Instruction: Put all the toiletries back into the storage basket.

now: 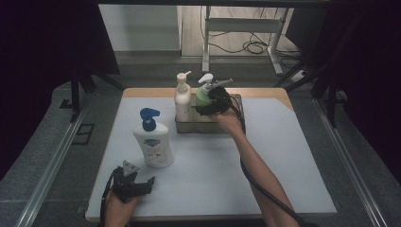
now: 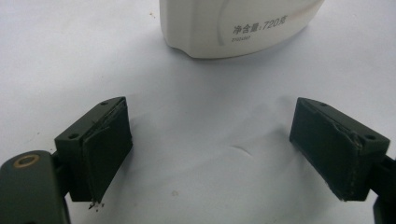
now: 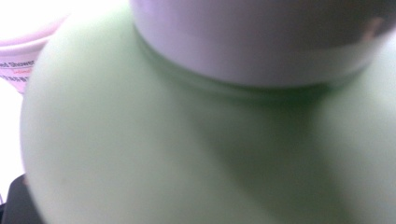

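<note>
Bottles stand two in the metal tray [image 1: 236, 126] at twelve o'clock, your right gripper [image 1: 211, 105] clasping the green bottle [image 1: 204, 96], your left gripper [image 1: 138, 185] empty, agape, blue-pump bottle [image 1: 152, 139] outstanding.

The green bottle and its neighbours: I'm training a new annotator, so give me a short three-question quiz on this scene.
1. True or false: the green bottle stands inside the metal tray.
2. Which bottle stands on the white mat, outside the tray? A) the cream bottle B) the blue-pump bottle C) the green bottle
3. How do the left gripper jaws stand, and what is between them?

Key:
1. True; it stands beside the cream bottle, with the right gripper at it.
2. B
3. Wide apart, with only bare mat between them; the blue-pump bottle's base lies beyond.
</note>
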### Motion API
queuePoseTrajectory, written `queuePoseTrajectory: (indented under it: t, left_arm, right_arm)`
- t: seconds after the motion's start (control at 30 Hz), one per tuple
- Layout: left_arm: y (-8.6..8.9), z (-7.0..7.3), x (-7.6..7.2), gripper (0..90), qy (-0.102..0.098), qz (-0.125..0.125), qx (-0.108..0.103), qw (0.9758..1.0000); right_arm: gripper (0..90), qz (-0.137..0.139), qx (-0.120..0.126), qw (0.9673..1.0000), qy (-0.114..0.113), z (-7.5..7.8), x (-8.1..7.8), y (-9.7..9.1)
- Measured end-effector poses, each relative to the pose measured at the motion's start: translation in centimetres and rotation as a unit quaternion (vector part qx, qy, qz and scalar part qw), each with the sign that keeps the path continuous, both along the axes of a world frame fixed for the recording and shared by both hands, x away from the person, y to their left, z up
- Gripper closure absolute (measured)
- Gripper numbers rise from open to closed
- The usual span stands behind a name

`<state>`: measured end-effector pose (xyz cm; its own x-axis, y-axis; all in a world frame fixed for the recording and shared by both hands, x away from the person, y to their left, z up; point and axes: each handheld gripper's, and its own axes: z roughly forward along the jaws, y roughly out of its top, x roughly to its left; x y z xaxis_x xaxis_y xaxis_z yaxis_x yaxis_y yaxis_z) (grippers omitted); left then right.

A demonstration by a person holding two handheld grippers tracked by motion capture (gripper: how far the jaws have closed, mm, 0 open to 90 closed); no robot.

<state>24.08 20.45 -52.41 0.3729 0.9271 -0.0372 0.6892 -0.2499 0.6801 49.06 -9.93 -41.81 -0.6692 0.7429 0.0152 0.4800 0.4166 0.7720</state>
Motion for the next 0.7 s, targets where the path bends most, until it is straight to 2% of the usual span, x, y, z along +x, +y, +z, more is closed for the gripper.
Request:
queuePoseTrajectory:
  t: [0.27,0.43,0.7]
  left_arm:
    - [0.0,0.0,0.0,12.3,0.0,0.0,0.0,1.0]
    - [-0.01,-0.01,0.0,12.3,0.0,0.0,-0.001,1.0]
    - [0.01,0.0,0.0,12.4,0.0,0.0,0.001,1.0]
  right_arm:
    - [10.2,0.01,0.013,0.9999,0.0,-0.2,0.18,-0.12]
    - [0.0,0.018,0.019,0.9996,0.003,-0.49,0.1,-0.27]
    - [0.0,0.026,0.019,0.9995,-0.005,-0.77,-0.74,-0.86]
